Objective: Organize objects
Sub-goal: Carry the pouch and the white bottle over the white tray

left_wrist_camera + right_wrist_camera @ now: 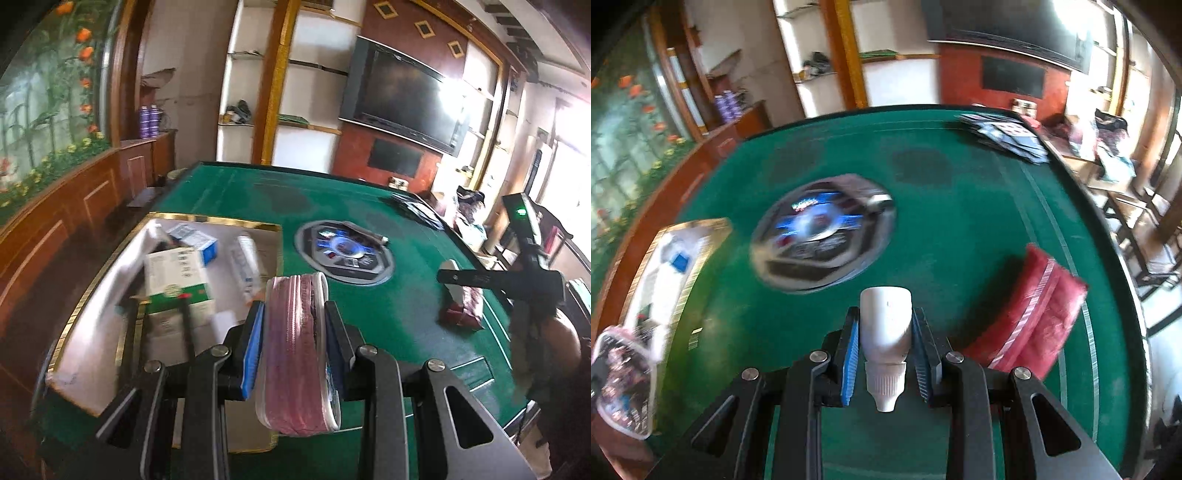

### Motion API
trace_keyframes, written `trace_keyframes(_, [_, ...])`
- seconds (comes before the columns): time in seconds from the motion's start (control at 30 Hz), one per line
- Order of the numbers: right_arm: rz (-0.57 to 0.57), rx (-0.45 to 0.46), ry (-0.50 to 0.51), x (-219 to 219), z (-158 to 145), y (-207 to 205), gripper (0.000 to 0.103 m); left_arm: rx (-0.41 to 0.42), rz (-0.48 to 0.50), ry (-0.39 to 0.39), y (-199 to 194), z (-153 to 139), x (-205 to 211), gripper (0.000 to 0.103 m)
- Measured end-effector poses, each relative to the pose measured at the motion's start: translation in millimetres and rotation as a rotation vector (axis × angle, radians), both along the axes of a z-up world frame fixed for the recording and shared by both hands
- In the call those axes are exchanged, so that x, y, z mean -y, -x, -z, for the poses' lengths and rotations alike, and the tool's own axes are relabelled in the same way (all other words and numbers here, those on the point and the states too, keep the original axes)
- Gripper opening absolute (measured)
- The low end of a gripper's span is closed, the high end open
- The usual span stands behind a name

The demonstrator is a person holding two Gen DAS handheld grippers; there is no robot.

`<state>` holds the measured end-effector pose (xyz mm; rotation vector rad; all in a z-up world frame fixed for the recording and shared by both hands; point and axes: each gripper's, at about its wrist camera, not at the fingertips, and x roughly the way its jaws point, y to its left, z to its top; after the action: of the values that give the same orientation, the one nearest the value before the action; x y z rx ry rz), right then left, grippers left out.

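Over a green felt table (236,192), the left gripper (293,328) clamps a pink zippered pouch (291,350) held edge-on beside a gold-rimmed white box (110,280) holding medicine cartons and a tube. The right gripper (884,332) grips a small white bottle (885,321), cap toward the camera, above the felt near a red pouch (1030,317) lying flat on the table

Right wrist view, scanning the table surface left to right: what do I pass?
Gold-rimmed box → round centre console → white bottle clamped in the right hand-held gripper → red packet lying on the green felt table.
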<state>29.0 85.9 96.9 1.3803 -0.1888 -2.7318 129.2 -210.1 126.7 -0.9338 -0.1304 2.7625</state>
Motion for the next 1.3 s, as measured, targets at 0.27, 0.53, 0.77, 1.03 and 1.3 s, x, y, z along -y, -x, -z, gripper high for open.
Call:
trace_keyframes(0.27, [-0.192, -0.015, 0.065, 87.3, -12.8, -22.0, 0.029, 0.004, -0.119, 0.007, -10.4, 2.8, 54.8, 0.030])
trace_keyframes(0.53, [-0.341, 0.001, 0.086, 168.2, -5.4, -28.5, 0.029, 0.023, -0.213, 0.086, 0.5, 17.2, 90.1, 0.030])
trace_keyframes(0.77, [-0.415, 0.035, 0.076, 218.0, 14.0, -29.9, 0.029, 0.021, -0.258, 0.157, 11.7, 29.6, 103.7, 0.031])
trace_keyframes(1.03, [-0.449, 0.066, 0.057, 249.4, 31.0, -27.7, 0.029, 0.030, -0.279, 0.190, 29.3, 43.5, 115.3, 0.031])
trace_keyframes(1.3, [-0.453, 0.044, 0.013, 265.2, 38.4, -20.9, 0.029, 0.025, -0.277, 0.182, 39.6, 45.3, 118.9, 0.031])
